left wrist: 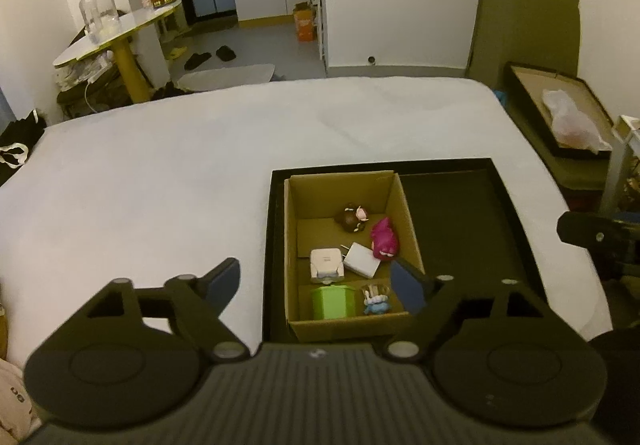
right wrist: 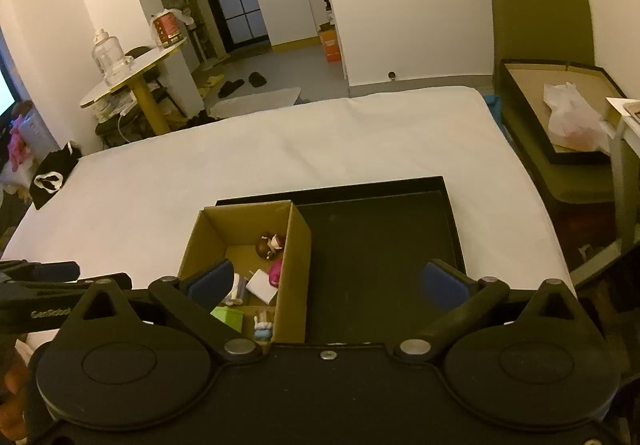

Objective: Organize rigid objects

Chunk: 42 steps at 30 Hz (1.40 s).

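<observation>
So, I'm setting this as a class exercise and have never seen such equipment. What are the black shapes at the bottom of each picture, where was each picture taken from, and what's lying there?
There is no robot here. A person holds a pair of hand tongs in each hand, and a wide-angle camera on each one looks forward along its two fingers. One picture comes from the left tongs, the other from the right tongs. The black shapes are the tongs themselves, with blue pads at the tips.

Both stand open and hold nothing.

Below them a white sheet covers a wide surface. On it sits a black tray, and inside the tray a cardboard box. The box holds small things: a green container, two white chargers, a pink toy, a brown figurine and a small blue figure.
</observation>
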Tool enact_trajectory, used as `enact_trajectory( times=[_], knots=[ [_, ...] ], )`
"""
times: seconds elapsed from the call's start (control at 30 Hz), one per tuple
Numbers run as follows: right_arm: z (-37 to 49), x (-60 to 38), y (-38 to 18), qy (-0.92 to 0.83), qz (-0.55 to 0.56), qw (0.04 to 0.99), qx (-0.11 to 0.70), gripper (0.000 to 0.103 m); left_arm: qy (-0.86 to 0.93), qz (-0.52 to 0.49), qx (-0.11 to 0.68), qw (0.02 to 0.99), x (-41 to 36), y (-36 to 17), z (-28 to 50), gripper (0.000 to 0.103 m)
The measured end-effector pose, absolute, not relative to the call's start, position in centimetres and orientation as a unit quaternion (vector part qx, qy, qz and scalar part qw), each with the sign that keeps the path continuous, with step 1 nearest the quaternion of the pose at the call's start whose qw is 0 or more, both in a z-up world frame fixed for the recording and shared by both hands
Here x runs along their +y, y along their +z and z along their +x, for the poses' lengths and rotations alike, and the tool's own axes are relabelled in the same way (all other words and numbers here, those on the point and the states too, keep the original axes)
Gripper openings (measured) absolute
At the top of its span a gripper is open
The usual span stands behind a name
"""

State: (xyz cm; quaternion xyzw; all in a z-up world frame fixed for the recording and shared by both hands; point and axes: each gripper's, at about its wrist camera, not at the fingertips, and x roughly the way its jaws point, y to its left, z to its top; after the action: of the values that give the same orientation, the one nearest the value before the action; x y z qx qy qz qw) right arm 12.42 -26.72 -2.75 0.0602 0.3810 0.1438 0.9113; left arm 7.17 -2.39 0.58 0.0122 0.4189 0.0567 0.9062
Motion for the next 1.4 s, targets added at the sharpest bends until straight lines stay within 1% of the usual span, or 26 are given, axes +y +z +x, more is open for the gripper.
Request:
enact_trajectory(
  times=[0.1, 0.3, 0.43, 0.5, 0.7, 1.0, 1.4],
  knots=[
    [11.4, -26.6, -2.0, 0.140, 0.064, 0.913, 0.377, 0.103, 0.048, 0.007, 0.413, 0.909, -2.4, 1.2, 6.1, 0.088],
    [9.1, -26.8, -0.6, 0.135, 0.064, 0.924, 0.353, 0.103, 0.031, -0.003, 0.400, 0.916, -2.4, 2.0, 4.0, 0.089],
    [8.1, -27.2, -0.4, 0.123, 0.070, 0.924, 0.355, 0.103, 0.028, 0.002, 0.396, 0.918, -2.6, 2.4, 2.4, 0.089],
    [7.7, -27.4, -0.4, 0.118, 0.075, 0.923, 0.358, 0.103, 0.025, 0.007, 0.397, 0.917, -2.7, 2.5, 1.7, 0.092],
    [6.2, -27.4, -0.2, 0.118, 0.074, 0.922, 0.361, 0.103, 0.010, 0.007, 0.391, 0.920, -2.9, 3.3, 0.0, 0.094],
    [4.4, -27.7, -0.6, 0.102, 0.074, 0.925, 0.358, 0.103, 0.000, 0.000, 0.382, 0.924, -3.1, 3.4, -1.5, 0.095],
    [3.2, -27.1, -2.0, 0.091, 0.052, 0.921, 0.376, 0.103, -0.011, -0.009, 0.398, 0.917, -3.0, 2.0, -2.2, 0.095]
  ],
)
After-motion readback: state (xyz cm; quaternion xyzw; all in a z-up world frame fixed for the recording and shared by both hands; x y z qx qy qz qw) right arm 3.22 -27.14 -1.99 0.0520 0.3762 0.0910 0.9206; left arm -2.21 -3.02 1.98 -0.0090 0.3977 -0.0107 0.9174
